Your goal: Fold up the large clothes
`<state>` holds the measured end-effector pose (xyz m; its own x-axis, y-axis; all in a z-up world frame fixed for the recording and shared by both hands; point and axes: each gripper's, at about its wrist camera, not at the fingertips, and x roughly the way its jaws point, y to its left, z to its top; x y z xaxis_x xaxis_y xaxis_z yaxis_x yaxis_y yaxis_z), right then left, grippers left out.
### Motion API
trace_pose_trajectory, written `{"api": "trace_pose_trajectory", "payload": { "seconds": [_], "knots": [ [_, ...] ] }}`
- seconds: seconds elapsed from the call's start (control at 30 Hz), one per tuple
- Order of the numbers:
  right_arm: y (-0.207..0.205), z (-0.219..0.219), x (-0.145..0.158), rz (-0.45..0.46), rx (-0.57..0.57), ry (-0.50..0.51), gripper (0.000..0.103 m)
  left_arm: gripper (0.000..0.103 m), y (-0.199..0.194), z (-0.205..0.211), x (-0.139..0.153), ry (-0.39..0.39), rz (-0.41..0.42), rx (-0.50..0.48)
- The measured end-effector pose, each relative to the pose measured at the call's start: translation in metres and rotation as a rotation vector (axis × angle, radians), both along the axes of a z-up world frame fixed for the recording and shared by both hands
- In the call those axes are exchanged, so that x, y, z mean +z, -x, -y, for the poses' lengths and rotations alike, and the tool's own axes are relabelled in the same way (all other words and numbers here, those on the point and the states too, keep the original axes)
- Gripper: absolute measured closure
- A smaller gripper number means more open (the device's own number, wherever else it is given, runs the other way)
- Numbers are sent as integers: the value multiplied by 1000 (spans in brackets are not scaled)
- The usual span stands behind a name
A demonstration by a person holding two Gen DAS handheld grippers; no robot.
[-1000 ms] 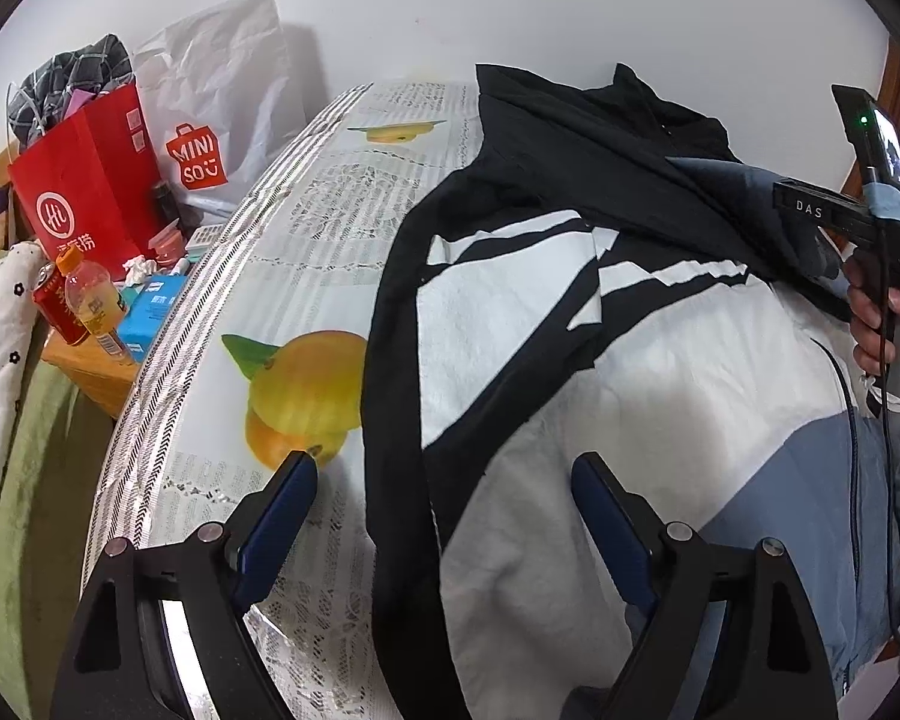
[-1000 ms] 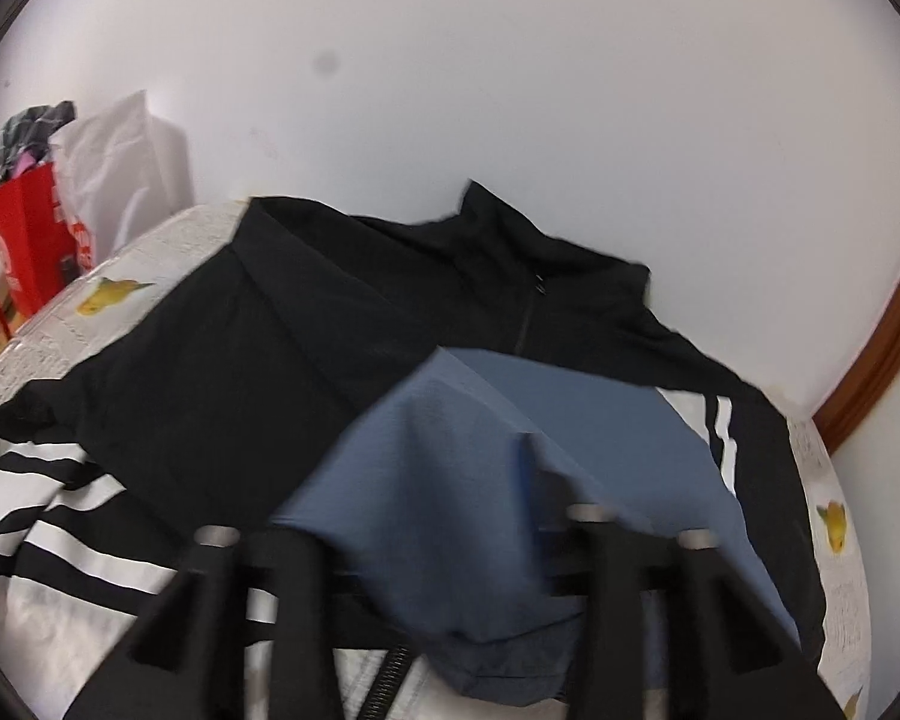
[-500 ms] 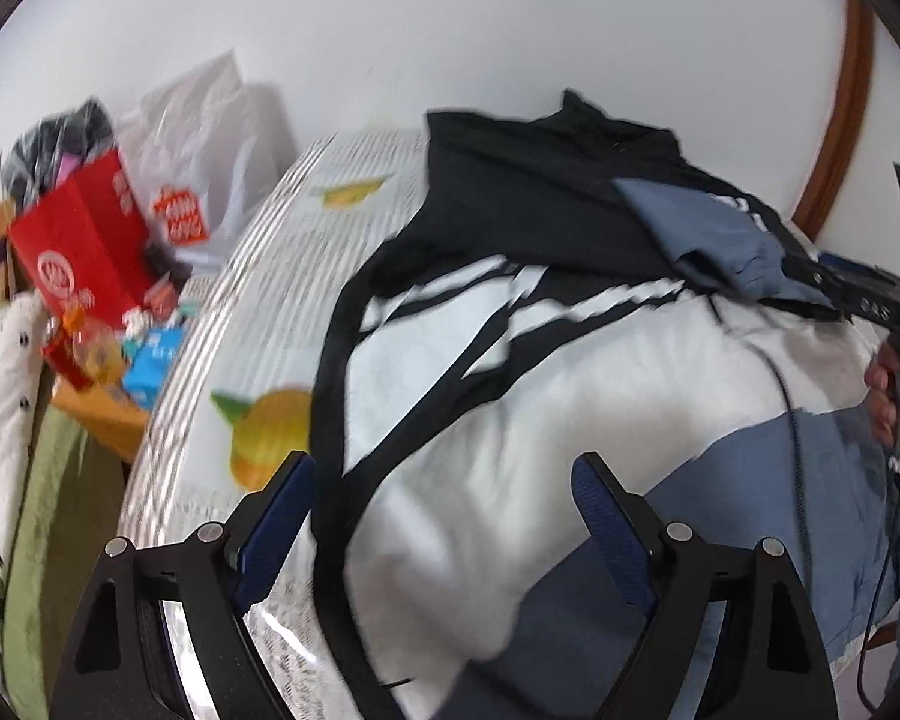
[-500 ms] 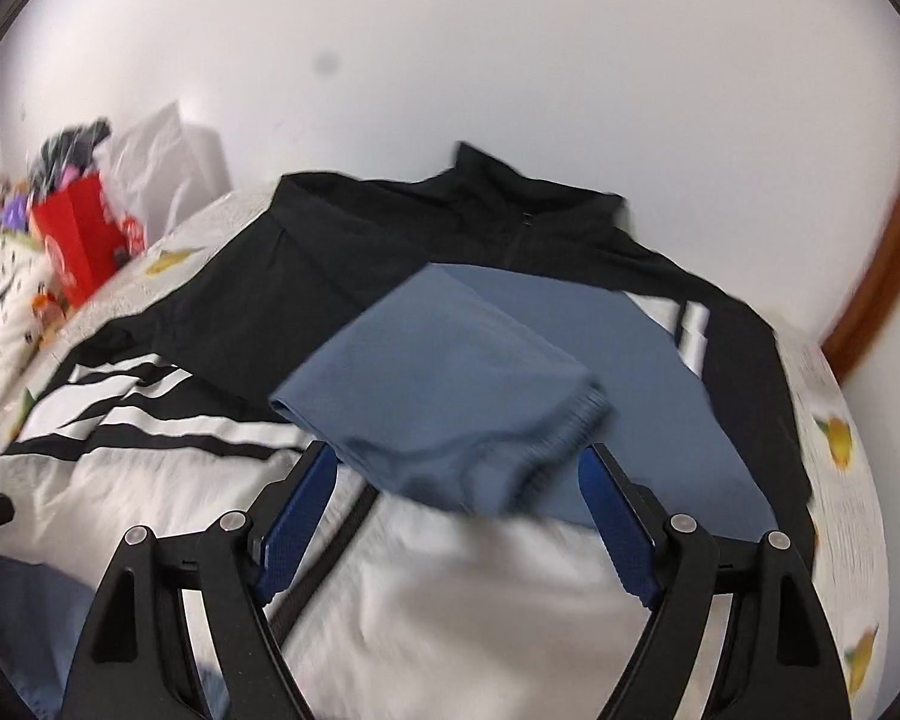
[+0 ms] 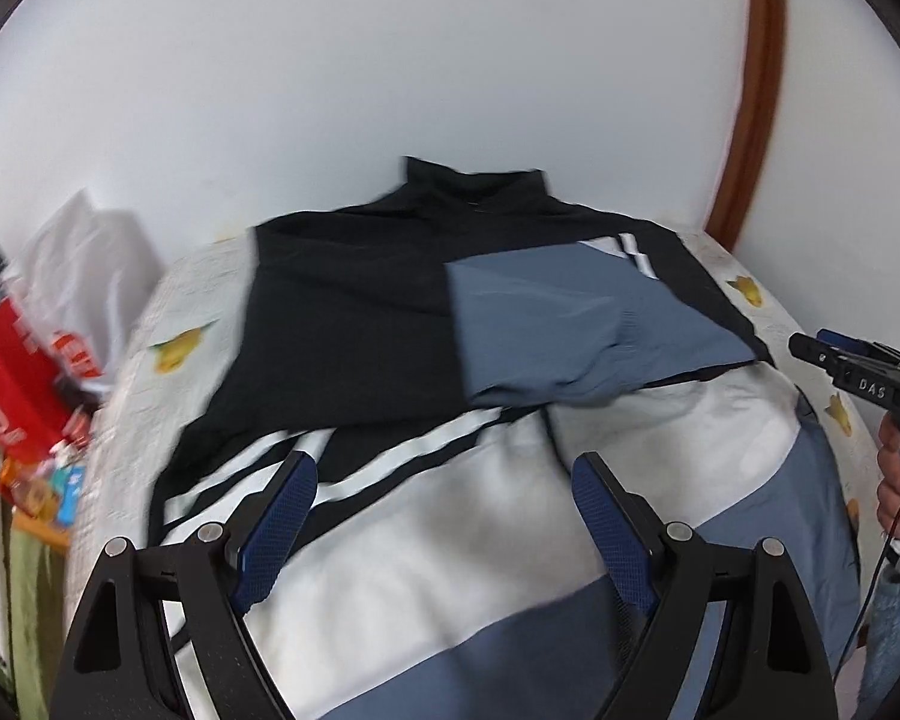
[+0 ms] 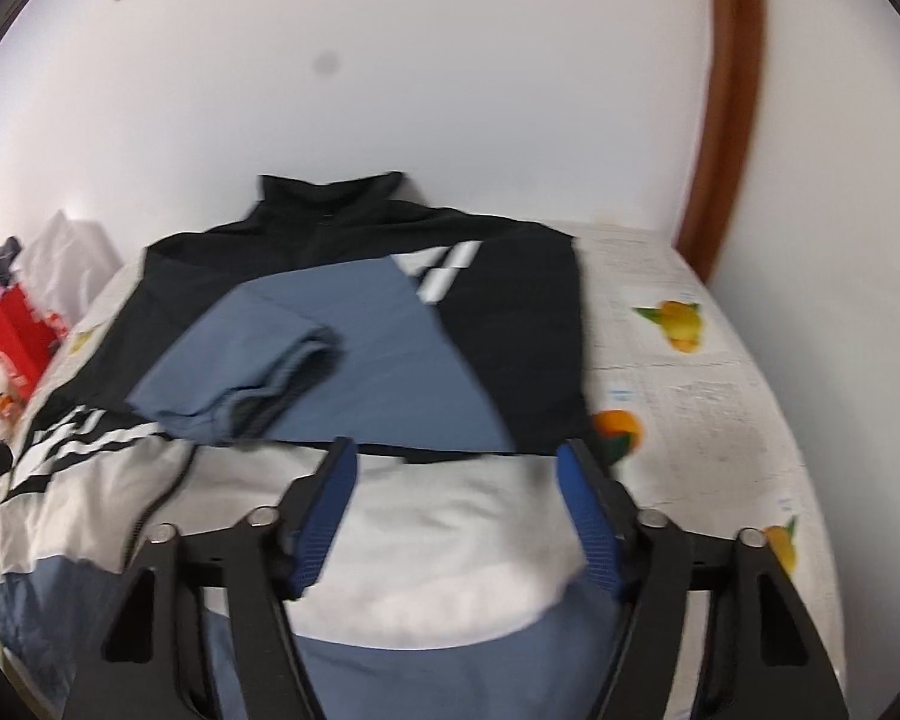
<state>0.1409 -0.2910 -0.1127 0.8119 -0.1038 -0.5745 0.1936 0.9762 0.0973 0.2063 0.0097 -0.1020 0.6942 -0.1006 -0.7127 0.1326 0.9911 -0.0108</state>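
jacket (image 5: 426,324): flat on the surface (image 6: 708,372), collar at the wall.
sleeve (image 6: 306,354): a second ago held in the right fingers, now dropped across the chest; that fold looks done.
right gripper (image 6: 459,516): fingers have just been closing, nothing between, pulled back.
left gripper (image 5: 444,531): fingers apart, empty, also pulled back.
next: probably the other sleeve.

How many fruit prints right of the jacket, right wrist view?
3 on the white printed tablecloth: a far yellow print, an orange print at the black-white-blue jacket's edge, a near yellow print. The jacket may hide more.
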Motion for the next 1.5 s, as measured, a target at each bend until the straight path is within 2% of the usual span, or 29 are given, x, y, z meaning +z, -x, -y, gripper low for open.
{"api": "trace_pose_trajectory", "payload": {
  "seconds": [0.07, 0.27, 0.53, 0.83, 0.93, 1.0, 1.07, 1.23, 1.37, 1.5],
  "knots": [
    [1, 11, -5, -1, -7, -2, 47, 17, -13, 22, -5, -6, -16, -36],
    [12, 47, -18, -6, -26, 12, 48, 17, -50, 80, -17, -28, -40, -121],
    [28, 90, -24, -3, -51, 26, 48, 19, -99, 120, -42, -10, -102, -160],
    [28, 104, -27, -7, -48, 20, 48, 34, -130, 142, -85, -40, -180, -147],
    [25, 100, -31, -21, -50, 24, 48, 50, -137, 142, -94, -57, -188, -123],
    [23, 97, -32, -36, -51, 18, 48, 83, -138, 139, -92, -67, -174, -117],
    [21, 93, -31, -46, -55, 14, 48, 91, -137, 129, -81, -51, -164, -117],
    [18, 65, -14, -28, -16, 27, 48, 92, -123, 78, -39, 20, -82, -74],
    [8, 37, -1, -2, 22, 24, 48, 92, -115, 13, -6, 99, -5, 10],
    [-14, 10, 7, 21, 52, 12, 48, 92, -124, -42, 2, 102, 13, 111]
  ]
}}
